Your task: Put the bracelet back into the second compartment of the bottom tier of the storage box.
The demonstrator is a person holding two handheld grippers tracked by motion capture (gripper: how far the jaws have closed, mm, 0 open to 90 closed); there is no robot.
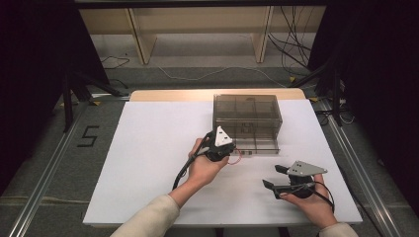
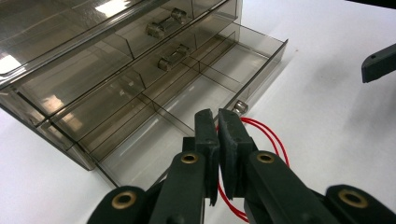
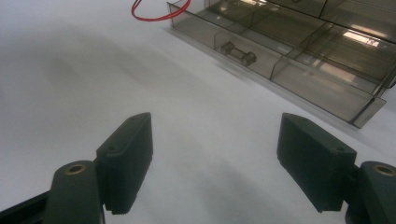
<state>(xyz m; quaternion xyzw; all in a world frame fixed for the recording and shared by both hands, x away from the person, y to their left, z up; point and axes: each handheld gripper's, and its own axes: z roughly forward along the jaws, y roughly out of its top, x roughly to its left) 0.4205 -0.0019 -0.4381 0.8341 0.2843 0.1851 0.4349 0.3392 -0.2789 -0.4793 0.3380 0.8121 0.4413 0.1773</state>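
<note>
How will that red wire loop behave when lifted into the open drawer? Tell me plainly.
Probably floppy: the red wire loop is thin and curves loosely on the table. Likely very light, so it may spring or sag from the left gripper, whose jaws are shut on it. It could snag on the drawer wall beside it.

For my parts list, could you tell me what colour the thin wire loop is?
Red. The wire loop shows best in the left gripper view, beside the open drawer.

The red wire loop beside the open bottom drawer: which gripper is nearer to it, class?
Left. The left gripper has its jaws shut on the red wire loop at the open drawer corner. The right gripper waits open, apart from it.
</note>
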